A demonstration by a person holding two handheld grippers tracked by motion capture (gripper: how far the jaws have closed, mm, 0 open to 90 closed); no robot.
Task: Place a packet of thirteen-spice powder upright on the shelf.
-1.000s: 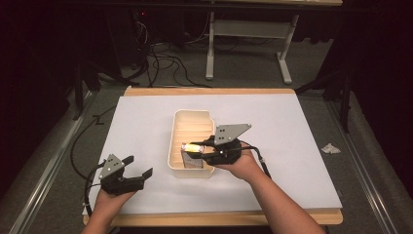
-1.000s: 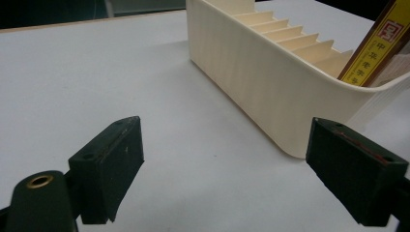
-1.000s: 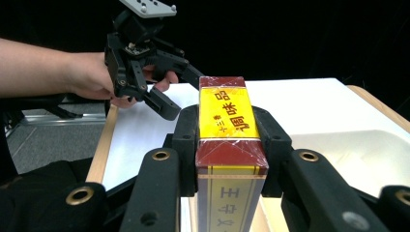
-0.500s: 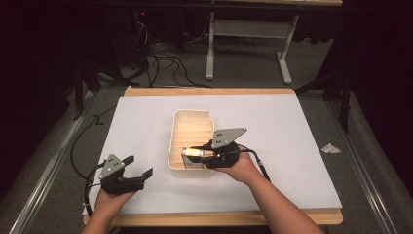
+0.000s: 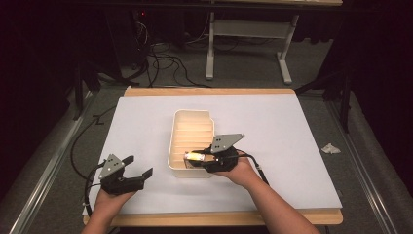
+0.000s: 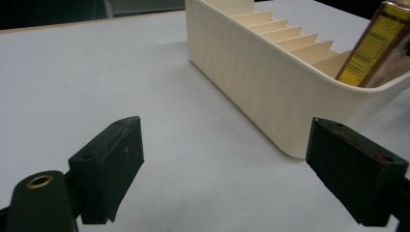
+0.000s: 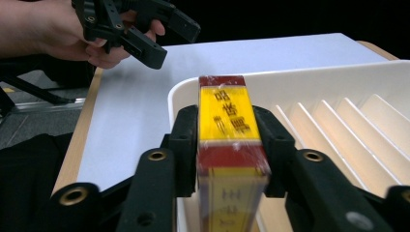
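1. I am working two hand-held grippers at a white-covered table (image 5: 302,146). A cream slotted tray (image 5: 181,127) sits near the middle of it, its long side running away from me.

2. My right gripper (image 7: 227,140) holds a yellow and red box (image 7: 229,130) upright on its narrow edge. The black fingers (image 7: 186,145) sit against both broad faces of the box. They have just been easing apart a little, yet in the right gripper view the pads still look to be touching it.

3. In the high view the box (image 5: 195,157) is over the near end of the tray, beside the nearest ribs. In the left gripper view its top edge (image 6: 374,43) rises above the tray's near wall (image 6: 270,92), tilted slightly.

4. My left gripper (image 5: 131,171) rests at the near left of the table, well apart from the tray. Its fingers (image 6: 109,159) stand wide with nothing between them.

5. I judge this as the placing step: the box is being set into a near slot of the tray.

6. The next move calls for the box's lower edge to settle between two ribs. Then the right fingers should open fully and lift straight up, so they do not drag the box over.
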